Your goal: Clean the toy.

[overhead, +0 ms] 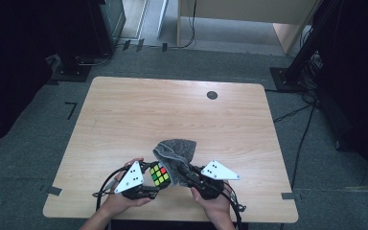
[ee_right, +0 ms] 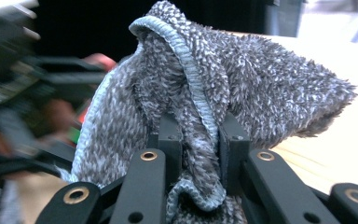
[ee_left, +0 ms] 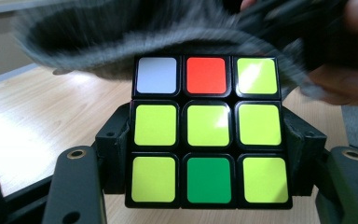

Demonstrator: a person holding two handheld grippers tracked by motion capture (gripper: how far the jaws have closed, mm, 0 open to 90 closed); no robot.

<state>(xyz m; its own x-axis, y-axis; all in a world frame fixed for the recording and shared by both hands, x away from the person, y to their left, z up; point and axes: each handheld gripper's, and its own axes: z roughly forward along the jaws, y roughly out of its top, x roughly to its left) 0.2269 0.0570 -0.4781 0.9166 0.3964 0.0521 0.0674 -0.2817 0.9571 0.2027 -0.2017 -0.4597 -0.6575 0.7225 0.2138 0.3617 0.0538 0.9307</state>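
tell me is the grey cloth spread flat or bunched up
Bunched up: the grey cloth is pinched in the right claw, folds hanging.

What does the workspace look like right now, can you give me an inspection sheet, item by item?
Surface: wooden table, with a round dark cable port near its far edge.
Job's things: puzzle cube, mostly yellow-green face showing, held off the table; grey cloth draped over and behind its top.
Clutter: nothing seen.
Grippers: left gripper shut on the puzzle cube from both sides; right gripper shut on a bunched fold of the grey cloth.
Cables: black cable loops from the left gripper; floor cables run right of the table.
Surroundings: grey carpet, dark stands, light wooden furniture beyond.
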